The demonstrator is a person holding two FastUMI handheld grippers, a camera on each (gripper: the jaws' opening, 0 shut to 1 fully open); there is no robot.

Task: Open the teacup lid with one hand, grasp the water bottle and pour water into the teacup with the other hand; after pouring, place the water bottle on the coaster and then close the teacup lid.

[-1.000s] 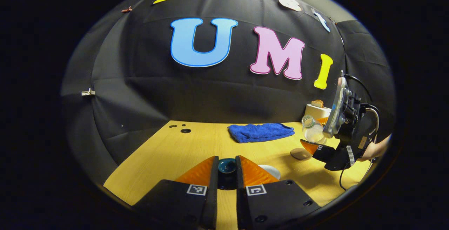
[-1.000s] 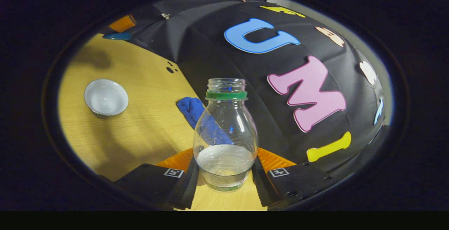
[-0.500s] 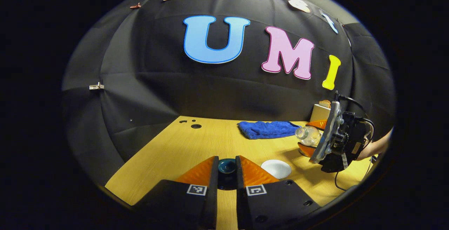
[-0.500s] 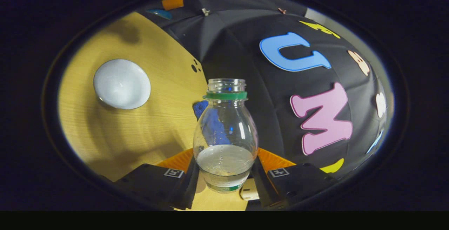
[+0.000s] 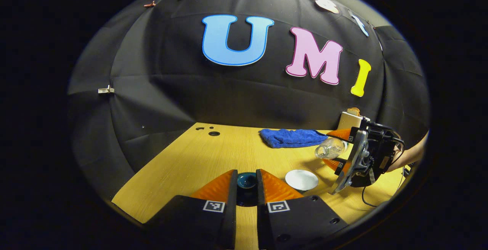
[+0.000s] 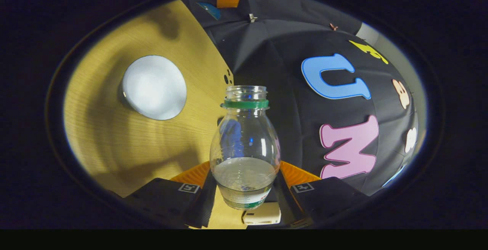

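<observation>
On my left gripper [image 5: 246, 189] the two fingers are pressed on the dark blue teacup lid [image 5: 246, 181], which I hold above the wooden table [image 5: 198, 158], just left of the open white teacup [image 5: 301, 179]. My right gripper [image 6: 244, 189] is clamped on the lower body of the water bottle [image 6: 244, 143]; both fingers touch its sides. In the left gripper view I see the right gripper [image 5: 345, 154] with the bottle [image 5: 328, 149] tilted, its uncapped mouth pointing down toward the teacup and a little above it. The bottle has some water in its bottom part. In the right gripper view the teacup [image 6: 154, 87] is to the left of the bottle neck. A blue cloth [image 5: 291, 137] lies near the wall
</observation>
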